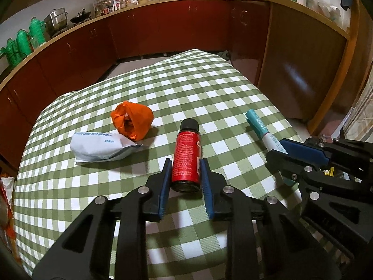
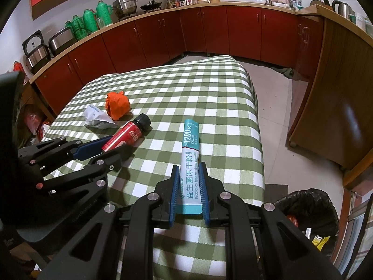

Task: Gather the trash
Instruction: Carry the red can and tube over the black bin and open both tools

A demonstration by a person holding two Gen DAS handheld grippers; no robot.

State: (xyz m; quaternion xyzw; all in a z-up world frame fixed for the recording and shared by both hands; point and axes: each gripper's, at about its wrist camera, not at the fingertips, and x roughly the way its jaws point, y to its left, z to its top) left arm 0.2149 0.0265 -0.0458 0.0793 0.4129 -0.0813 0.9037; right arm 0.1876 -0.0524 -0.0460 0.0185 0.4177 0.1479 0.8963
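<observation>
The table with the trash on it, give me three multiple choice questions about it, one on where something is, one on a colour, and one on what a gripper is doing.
1. Where is the bin?
A. On the table
B. On the floor off the table's near right corner
C. On the counter

2. What colour is the crumpled wrapper beside the white pouch?
A. Orange
B. Blue
C. Yellow

3. What is between the left gripper's fingers?
A. The teal sachet
B. Nothing
C. The red bottle

Answers: B, the black-lined bin stands low beside the checked table; A, it is plainly orange; C, the blue pads flank the bottle.
</observation>
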